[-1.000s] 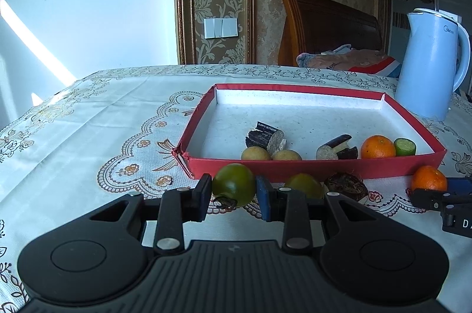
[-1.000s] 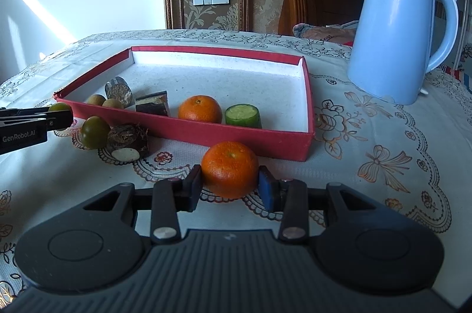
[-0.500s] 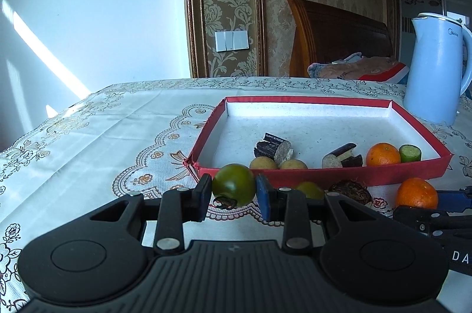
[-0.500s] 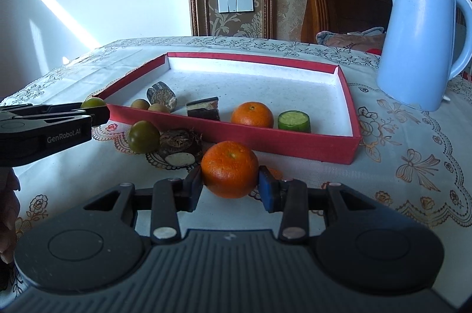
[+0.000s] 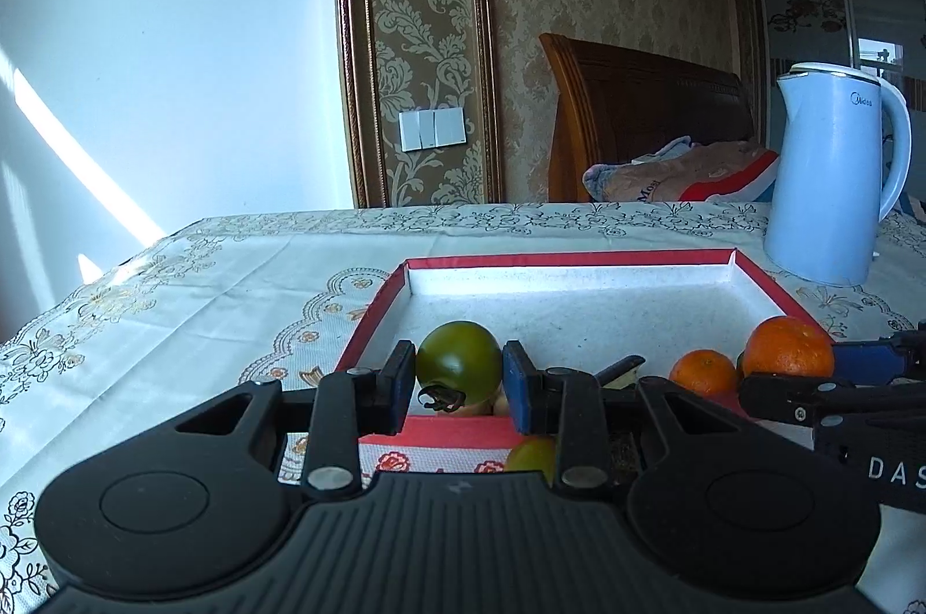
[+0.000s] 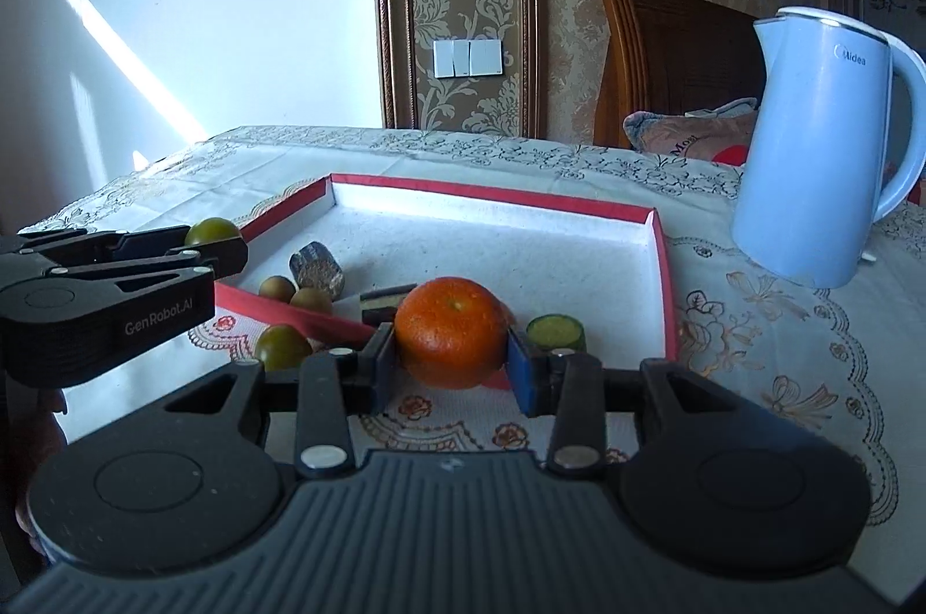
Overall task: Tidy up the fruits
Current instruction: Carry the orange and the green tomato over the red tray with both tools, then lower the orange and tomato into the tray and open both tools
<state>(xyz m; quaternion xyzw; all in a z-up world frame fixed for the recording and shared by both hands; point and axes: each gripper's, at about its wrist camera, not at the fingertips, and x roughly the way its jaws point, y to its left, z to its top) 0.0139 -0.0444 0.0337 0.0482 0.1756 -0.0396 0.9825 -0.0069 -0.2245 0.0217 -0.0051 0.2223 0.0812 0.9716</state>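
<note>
Reading "Midea" on blue kettle [image 6: 822, 151], "GenRobot.AI" on left gripper [image 5: 460, 377] body. Red tray [image 6: 661, 267] at frame center holds two brown fruits [image 6: 295, 294], a cucumber slice [image 6: 555, 330]. Left gripper clamps green tomato [image 5: 459, 360]; right gripper [image 6: 451, 365] clamps orange [image 6: 451, 331], both lower center over tray's near edge.

"Midea" reads on the blue kettle [image 6: 822, 162], right of frame; "GenRobot.AI" on the left hand-held gripper [image 6: 223, 248]; the pillow [image 6: 689, 133] perhaps says "Most"; "DAS" lower right on the right hand-held gripper [image 5: 810, 371].
</note>
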